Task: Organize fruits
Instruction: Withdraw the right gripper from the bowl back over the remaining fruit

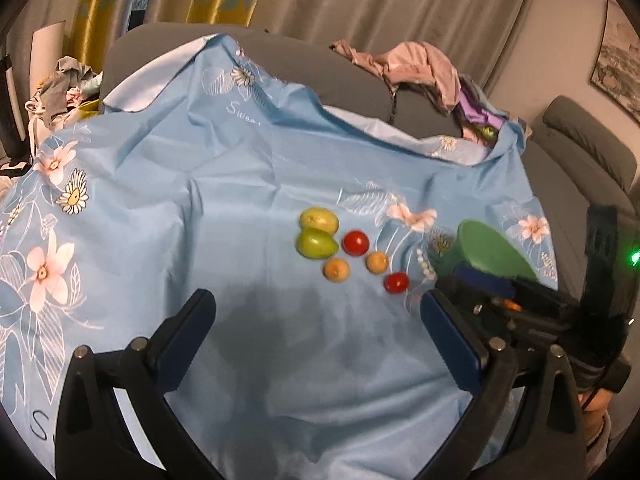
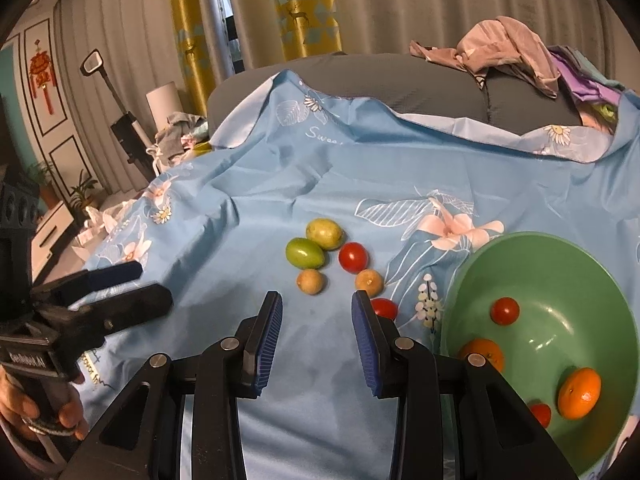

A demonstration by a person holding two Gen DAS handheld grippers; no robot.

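Six fruits lie loose on the blue cloth (image 2: 248,240), just ahead of the right gripper (image 2: 316,308): two green fruits (image 2: 305,253) touching each other farthest out, a tomato (image 2: 353,257) to their right, two small tan fruits (image 2: 310,281) nearer, and a second tomato (image 2: 385,308) half hidden behind the right finger. To that gripper's right sits the green bowl (image 2: 560,264), already holding two oranges (image 2: 579,393) and two or three tomatoes (image 2: 505,311).

The right gripper hovers over the cloth with its jaws partly open and nothing between them. The left gripper (image 1: 316,304) hangs wide open and empty, the fruits ahead of it and slightly right; in the right wrist view it shows off to the left, well apart from the fruits.

By my reading the sorting is partway done, and this is the approach for another pick. The closest candidates are the tan fruits and the near tomato. The next move calls for lowering the right gripper around one fruit, closing gently, since tomatoes are soft and round fruit rolls on a wrinkled cloth, then carrying it rightward into the bowl.
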